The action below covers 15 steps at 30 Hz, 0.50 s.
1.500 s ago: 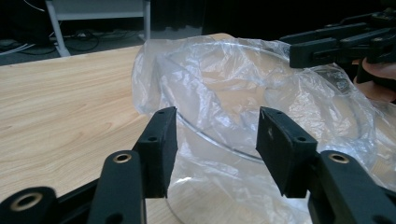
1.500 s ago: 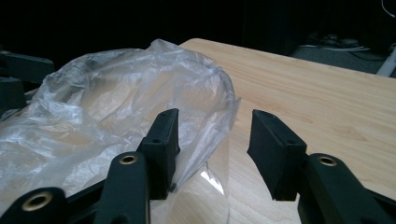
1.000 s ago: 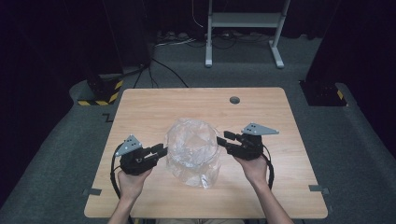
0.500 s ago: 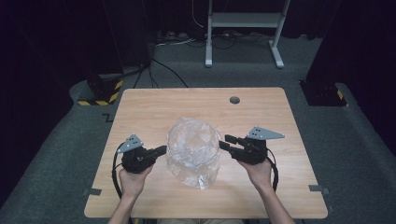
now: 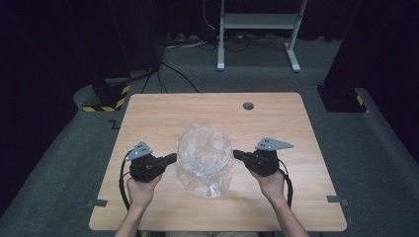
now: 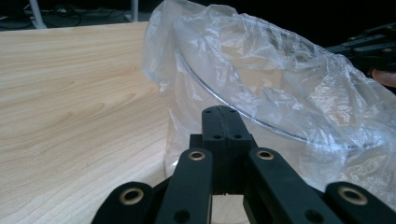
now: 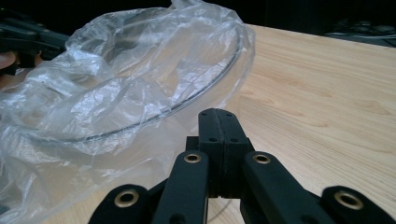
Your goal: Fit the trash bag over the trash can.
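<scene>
High view: left gripper (image 5: 171,158), right gripper (image 5: 236,154) backed off bag-lined container (image 5: 204,158).

My high view looks forward and down over the whole table (image 5: 163,113). Both gripper views sit low and close, facing inward from opposite sides; all three share the plastic-covered bowl (image 5: 204,157).

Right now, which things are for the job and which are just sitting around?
For the job:
clear container
plastic bag lining it
left gripper, jaws closed beside it
right gripper, jaws closed beside it

Just about:
wooden table
metal stand on the floor
yellow-black striped base
</scene>
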Each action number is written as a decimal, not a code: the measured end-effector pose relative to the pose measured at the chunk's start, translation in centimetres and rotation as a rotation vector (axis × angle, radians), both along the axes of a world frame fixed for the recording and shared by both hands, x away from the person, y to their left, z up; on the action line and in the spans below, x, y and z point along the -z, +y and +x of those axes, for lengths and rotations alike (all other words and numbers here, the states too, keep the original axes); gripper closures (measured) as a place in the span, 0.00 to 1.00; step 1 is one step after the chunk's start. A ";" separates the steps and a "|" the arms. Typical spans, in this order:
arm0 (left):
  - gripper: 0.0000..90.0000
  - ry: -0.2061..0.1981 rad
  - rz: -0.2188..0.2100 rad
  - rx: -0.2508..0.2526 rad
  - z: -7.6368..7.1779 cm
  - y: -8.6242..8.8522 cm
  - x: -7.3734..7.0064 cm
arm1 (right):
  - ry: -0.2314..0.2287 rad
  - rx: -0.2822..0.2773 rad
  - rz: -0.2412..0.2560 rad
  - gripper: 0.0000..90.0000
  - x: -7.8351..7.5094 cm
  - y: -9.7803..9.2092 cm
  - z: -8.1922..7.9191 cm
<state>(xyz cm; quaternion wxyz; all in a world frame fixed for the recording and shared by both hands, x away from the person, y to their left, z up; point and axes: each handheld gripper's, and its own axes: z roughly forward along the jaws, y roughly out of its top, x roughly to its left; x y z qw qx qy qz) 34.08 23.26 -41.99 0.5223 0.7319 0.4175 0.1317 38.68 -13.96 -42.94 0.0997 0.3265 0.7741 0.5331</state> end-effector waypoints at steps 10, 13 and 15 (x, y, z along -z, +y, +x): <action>0.62 -0.028 -0.071 -0.043 -0.4 1.1 -2.2 | -0.084 0.006 0.070 0.74 -2.9 -1.0 -2.3; 0.59 -0.014 -0.070 -0.030 0.3 0.3 -2.4 | -0.081 -0.033 0.047 0.73 -2.8 -0.1 -2.6; 0.65 -0.003 -0.060 -0.015 0.9 -0.1 -2.3 | -0.065 -0.052 0.033 0.79 -2.3 0.2 -2.5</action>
